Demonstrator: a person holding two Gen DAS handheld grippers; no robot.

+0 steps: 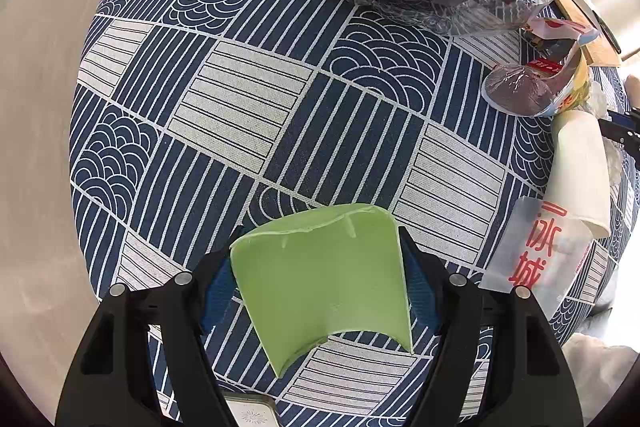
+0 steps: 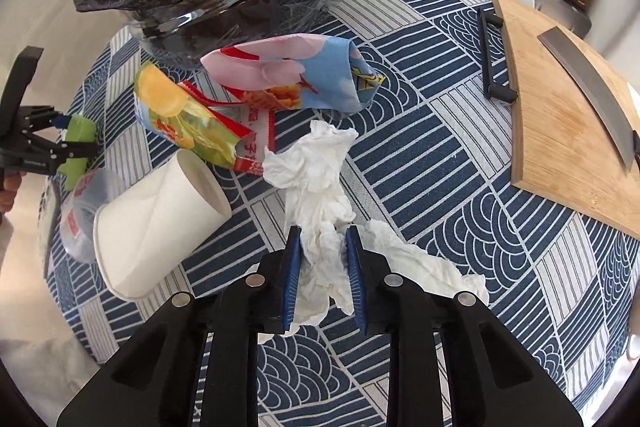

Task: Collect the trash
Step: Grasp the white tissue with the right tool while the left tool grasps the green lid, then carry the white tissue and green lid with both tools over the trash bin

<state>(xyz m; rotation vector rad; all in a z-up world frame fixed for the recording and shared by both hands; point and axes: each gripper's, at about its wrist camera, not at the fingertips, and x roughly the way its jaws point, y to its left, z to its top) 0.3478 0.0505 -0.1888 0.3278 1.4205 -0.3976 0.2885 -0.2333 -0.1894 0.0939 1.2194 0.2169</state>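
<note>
Presently, left hand-held gripper (image 1: 320,279) pinches a green sheet (image 1: 324,279) above the bench (image 1: 248,115); right hand-held gripper (image 2: 323,259) is clamped on a tissue (image 2: 320,187).

Patterned round table (image 1: 248,115), pale floor (image 1: 36,107), perhaps tiled.

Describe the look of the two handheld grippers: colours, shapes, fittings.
Both are matte black plastic. The left gripper and right gripper each have two broad forked arms ending in blue ribbed pads, with round silver pins at the pivots. Seen from the right wrist camera, the left gripper's linkage bars look thin and angular. No cables or sleeves are visible.
</note>
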